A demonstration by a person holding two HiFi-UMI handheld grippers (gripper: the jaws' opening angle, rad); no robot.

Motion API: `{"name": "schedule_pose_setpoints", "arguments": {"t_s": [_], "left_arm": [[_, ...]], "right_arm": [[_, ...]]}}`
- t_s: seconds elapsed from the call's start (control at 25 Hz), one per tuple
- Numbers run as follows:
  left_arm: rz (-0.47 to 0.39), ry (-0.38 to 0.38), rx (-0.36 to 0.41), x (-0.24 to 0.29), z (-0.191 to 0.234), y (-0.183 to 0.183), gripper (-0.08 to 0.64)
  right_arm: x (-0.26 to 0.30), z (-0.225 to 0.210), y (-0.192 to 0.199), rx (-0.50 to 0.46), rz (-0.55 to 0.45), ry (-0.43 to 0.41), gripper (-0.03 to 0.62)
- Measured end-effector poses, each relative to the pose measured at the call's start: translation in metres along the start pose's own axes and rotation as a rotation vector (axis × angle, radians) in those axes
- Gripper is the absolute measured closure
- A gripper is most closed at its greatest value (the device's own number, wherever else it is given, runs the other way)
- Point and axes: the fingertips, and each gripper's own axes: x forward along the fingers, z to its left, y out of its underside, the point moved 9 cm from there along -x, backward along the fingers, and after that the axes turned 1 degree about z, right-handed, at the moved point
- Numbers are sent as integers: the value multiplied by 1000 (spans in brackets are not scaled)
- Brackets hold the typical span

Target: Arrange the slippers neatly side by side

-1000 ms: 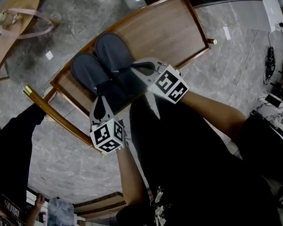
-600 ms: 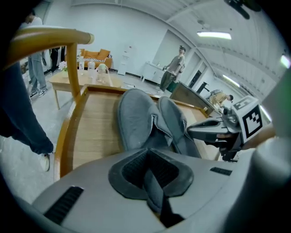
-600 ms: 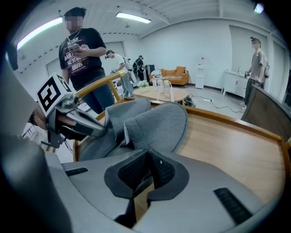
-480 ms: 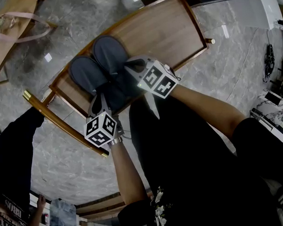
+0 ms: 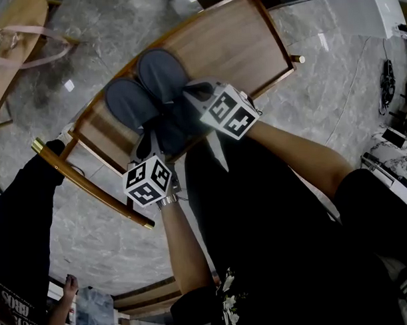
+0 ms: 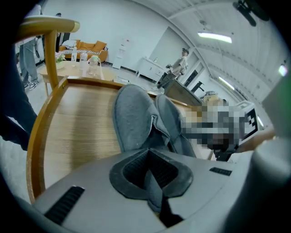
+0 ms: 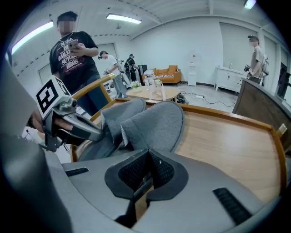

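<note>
Two slippers [image 5: 144, 94]: grey, side by side, touching, upper centre of head view, on wooden tray [image 5: 236, 44].
Left gripper [image 6: 151, 178]: jaws closed on heel fabric of lower-left slipper [image 5: 128, 102].
Right gripper [image 7: 145, 175]: jaws closed, pinching thin heel edge of upper slipper [image 5: 162, 72].
Bystander [image 7: 72, 50]: beyond tray, upper left of right gripper view.

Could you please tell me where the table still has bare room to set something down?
The wide bare wood between the right slipper and the table rim at the far end is free. Only a narrow strip lies beside the left slipper. It is crowded at the heels, where the left gripper and right gripper clamp them.
</note>
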Motion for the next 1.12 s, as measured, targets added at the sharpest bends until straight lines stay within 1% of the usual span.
{"name": "schedule_pose_setpoints", "arguments": {"t_s": [0.16, 0.48, 0.72, 0.88, 1.0, 1.12], "left_arm": [[16, 18, 14, 11, -15, -3, 557], [24, 48, 17, 32, -45, -8, 557], [23, 26, 23, 37, -54, -10, 557], [6, 3, 31, 27, -62, -13, 557], [-31, -15, 67, 8, -72, -18, 557], [-82, -21, 84, -22, -86, -25, 557]], "right_arm": [[-8, -13, 5, 13, 1, 18, 592], [-23, -41, 16, 33, 17, 40, 592], [-27, -47, 18, 32, -9, 35, 592], [-34, -47, 16, 18, -54, 42, 592], [-48, -49, 12, 21, -109, 34, 592], [-72, -47, 3, 22, -154, 3, 592]]}}
